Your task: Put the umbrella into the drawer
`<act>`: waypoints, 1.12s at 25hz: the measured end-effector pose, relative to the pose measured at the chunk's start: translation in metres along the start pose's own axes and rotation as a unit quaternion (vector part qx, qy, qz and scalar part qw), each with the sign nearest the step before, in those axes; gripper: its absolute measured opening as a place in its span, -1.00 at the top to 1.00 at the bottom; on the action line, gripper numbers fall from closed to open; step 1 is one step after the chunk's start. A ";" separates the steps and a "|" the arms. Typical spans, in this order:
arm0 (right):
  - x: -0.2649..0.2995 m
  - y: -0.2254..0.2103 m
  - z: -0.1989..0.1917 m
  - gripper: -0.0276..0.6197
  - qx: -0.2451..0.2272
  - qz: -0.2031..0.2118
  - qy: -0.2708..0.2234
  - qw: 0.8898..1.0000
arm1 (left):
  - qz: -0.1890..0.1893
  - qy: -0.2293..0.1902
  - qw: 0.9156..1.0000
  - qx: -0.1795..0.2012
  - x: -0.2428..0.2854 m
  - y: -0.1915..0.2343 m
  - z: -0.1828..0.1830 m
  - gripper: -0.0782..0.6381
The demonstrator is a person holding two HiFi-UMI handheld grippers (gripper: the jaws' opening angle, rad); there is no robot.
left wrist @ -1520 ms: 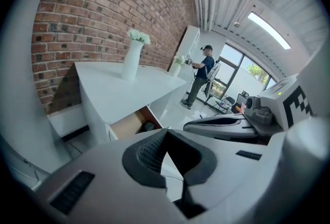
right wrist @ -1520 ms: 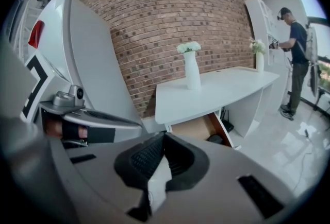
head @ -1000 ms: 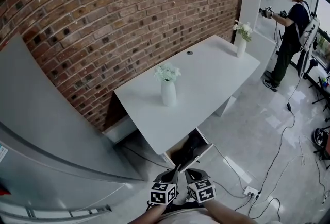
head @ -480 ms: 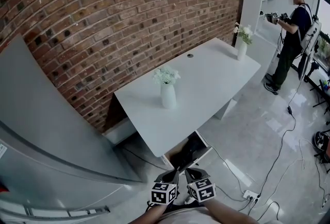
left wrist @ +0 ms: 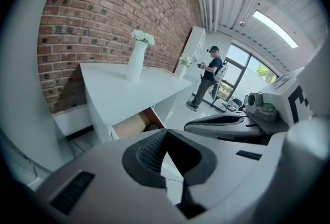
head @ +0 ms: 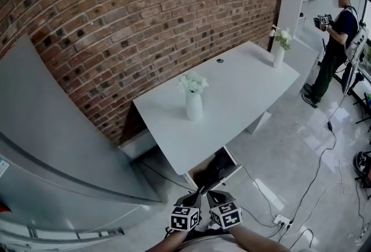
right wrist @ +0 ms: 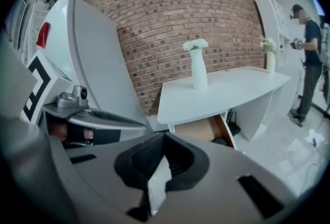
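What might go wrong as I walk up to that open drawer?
The power strip and cable lie on the floor beside your path: a trip risk. The open drawer juts out from under the table, so a leg may hit it. The vase above could tip if the table is bumped.

Bright even daylight, soft shadows, strong fisheye bending, dark vignetted corners.

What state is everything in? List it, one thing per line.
Drawer: pulled open, something dark inside.
Left tool: shut, empty.
Right tool: shut, empty.
Near vase: upright on the table, holding flowers.
Far vase: upright on the table, holding flowers.
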State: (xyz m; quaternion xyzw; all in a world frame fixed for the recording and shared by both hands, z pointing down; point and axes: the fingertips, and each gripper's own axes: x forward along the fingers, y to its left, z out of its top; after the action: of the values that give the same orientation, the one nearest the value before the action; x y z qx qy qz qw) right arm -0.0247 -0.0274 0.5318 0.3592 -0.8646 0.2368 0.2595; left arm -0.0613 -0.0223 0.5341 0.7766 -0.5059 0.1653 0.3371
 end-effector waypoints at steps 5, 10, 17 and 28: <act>0.001 -0.006 -0.008 0.86 0.003 -0.003 -0.003 1.000 | 0.004 0.010 1.000 0.011 0.005 -0.004 -0.007 0.76; -0.002 -0.010 -0.011 0.86 0.005 -0.007 -0.003 1.000 | 0.003 0.011 1.000 0.013 0.006 -0.005 -0.007 0.76; -0.002 -0.002 -0.016 0.86 0.007 -0.005 0.002 1.000 | 0.001 0.019 1.000 0.011 0.004 -0.003 -0.013 0.76; -0.005 0.000 -0.011 0.86 0.010 -0.015 0.001 1.000 | 0.001 0.014 1.000 0.011 -0.002 0.003 -0.010 0.76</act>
State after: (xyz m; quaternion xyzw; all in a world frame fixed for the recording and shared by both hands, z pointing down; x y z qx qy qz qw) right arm -0.0182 -0.0188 0.5367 0.3748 -0.8564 0.2419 0.2601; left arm -0.0638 -0.0153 0.5409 0.7771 -0.5001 0.1823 0.3357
